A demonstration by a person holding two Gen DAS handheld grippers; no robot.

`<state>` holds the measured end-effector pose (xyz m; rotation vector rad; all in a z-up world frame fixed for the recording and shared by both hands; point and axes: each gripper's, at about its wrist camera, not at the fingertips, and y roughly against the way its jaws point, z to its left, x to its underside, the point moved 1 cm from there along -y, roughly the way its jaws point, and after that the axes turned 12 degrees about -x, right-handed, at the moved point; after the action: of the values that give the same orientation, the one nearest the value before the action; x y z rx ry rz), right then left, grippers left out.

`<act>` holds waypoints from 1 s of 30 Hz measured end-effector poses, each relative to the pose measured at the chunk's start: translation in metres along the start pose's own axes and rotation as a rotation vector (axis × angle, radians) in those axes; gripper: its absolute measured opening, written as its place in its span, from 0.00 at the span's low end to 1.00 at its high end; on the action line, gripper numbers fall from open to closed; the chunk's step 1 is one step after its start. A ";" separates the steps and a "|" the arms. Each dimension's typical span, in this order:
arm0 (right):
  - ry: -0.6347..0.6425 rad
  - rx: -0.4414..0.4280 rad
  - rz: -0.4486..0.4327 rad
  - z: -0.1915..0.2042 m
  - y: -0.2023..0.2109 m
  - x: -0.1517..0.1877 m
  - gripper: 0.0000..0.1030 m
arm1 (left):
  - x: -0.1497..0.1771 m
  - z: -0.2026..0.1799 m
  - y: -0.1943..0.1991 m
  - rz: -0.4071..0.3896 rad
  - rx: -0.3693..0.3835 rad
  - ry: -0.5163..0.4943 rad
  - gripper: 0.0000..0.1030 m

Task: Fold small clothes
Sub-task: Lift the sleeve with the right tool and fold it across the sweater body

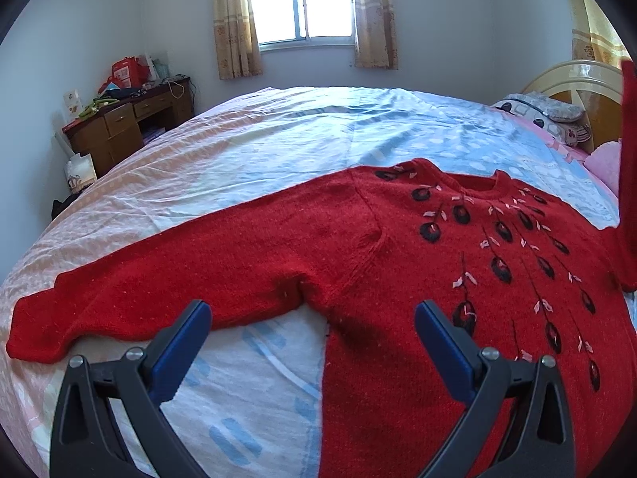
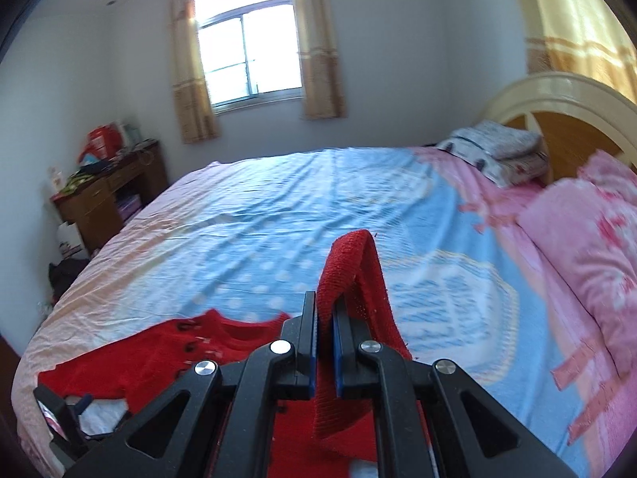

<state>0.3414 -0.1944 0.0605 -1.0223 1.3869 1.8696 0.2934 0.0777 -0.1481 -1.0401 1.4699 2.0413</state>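
Across the blue-and-pink bedsheet (image 1: pixel 278 127) my soft, floppy red knitted sweater (image 1: pixel 398 263) sagged from its ribbed cuff (image 2: pixel 342 275), clamped in my right gripper (image 2: pixel 325 342); left gripper (image 1: pixel 312 314) gaped empty

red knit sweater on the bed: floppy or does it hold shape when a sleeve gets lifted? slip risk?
Likely floppy: the red knit sweater has its cuff drooping over the right tongs, which are shut on it. Probably low slip risk: the ribbed knit looks coarse against the blue pads. The body will probably drag rather than lift cleanly, since it lies flat on the bedsheet.
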 end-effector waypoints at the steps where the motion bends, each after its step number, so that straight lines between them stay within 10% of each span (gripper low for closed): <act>1: 0.012 -0.007 0.002 0.006 -0.002 -0.001 0.05 | 0.000 0.000 0.000 -0.002 -0.001 0.001 1.00; 13: 0.143 -0.167 0.078 0.122 -0.074 0.018 0.05 | 0.008 0.020 -0.005 0.016 -0.013 0.035 1.00; 24: 0.143 -0.349 0.302 0.185 -0.172 0.134 0.05 | 0.018 0.058 -0.013 0.061 -0.112 0.084 1.00; 30: 0.099 -0.388 0.347 0.150 -0.154 0.168 0.55 | 0.015 0.058 -0.005 0.056 -0.109 0.065 1.00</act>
<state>0.3431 -0.0042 -0.1353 -1.1237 1.3527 2.4440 0.2689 0.1320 -0.1532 -1.1297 1.4494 2.1672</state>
